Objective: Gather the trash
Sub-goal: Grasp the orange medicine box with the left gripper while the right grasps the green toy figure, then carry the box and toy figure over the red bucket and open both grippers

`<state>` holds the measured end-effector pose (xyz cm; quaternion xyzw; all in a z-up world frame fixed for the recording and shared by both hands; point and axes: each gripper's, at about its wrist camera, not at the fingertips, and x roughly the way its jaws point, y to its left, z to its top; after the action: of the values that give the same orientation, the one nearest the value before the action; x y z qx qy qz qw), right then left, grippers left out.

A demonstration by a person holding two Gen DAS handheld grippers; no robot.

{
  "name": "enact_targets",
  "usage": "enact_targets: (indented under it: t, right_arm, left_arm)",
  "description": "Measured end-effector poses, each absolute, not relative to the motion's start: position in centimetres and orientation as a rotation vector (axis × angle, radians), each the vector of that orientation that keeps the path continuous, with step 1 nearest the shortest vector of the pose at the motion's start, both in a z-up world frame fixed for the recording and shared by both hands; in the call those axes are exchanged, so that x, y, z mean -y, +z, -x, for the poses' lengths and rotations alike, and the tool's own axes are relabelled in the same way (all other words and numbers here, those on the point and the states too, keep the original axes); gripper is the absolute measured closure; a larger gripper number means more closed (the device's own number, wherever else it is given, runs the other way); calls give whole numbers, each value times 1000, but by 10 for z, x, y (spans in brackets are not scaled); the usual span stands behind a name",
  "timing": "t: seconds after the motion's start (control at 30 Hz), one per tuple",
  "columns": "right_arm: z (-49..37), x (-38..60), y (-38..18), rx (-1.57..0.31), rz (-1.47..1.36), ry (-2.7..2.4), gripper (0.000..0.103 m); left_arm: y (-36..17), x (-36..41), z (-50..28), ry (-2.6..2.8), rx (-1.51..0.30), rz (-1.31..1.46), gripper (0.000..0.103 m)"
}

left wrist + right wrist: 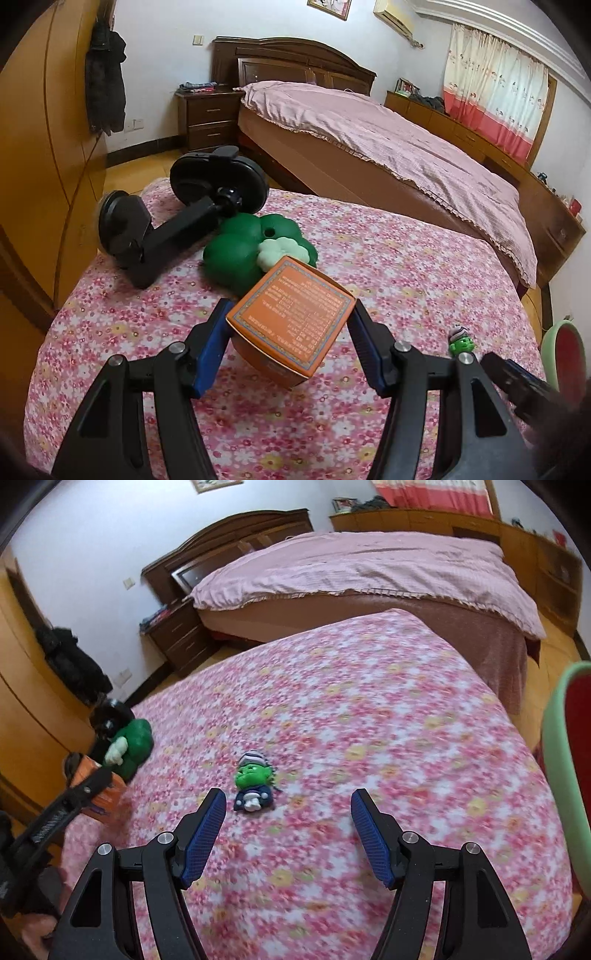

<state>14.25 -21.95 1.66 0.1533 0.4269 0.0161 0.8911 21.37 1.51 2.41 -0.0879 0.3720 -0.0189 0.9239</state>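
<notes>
Orange box (291, 325) between left tongs (290, 332)

Soft daylight fills the room, coming through the curtain (495, 96) at far right in the left view. Shadows are faint; a weak one lies under the box (291, 325). There is no glare. Both views bend strongly at the edges, with dark corners. The right view is motion-blurred, the cloth (369, 720) pattern smeared; the left view is sharper.

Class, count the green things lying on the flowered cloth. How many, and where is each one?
2. The big green toy lies between the black stand and the orange box; the small green-faced figure lies alone, mid-cloth. None seems hidden.
</notes>
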Motion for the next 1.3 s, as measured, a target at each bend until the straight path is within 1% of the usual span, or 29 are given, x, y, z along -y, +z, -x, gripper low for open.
enact_targets:
  t: [0.07, 0.13, 0.17, 0.23, 0.27, 0.57, 0.7, 0.97, 1.0, 1.3]
  right_arm:
    - [-148, 212, 12, -892, -303, 33, 33]
    - [-150, 205, 10, -886, -267, 20, 44]
    - [-151, 202, 9, -883, -249, 15, 46]
    - [-152, 199, 8, -880, -234, 18, 54]
    - [-153, 197, 7, -882, -230, 22, 56]
    - [-158, 185, 4, -892, -139, 2, 65]
    - [-158, 187, 4, -890, -145, -4, 75]
    - [-135, 204, 15, -871, -204, -20, 77]
    - [-131, 206, 18, -864, -204, -27, 86]
    - [-80, 234, 34, -820, -252, -85, 88]
  left_arm:
    - [23, -16, -212, -43, -767, 174, 40]
    - [21, -16, -212, -45, -771, 170, 40]
    - [21, -16, -212, -45, -772, 171, 40]
    - [21, -15, -212, -46, -772, 173, 40]
    - [21, -15, -213, -47, -772, 173, 40]
    - [20, -17, -212, -43, -767, 183, 40]
    - [20, -18, -210, -49, -765, 185, 40]
    - [23, -17, -206, -69, -751, 193, 40]
    - [23, -17, -206, -72, -751, 194, 40]
    - [27, -12, -201, -101, -739, 197, 40]
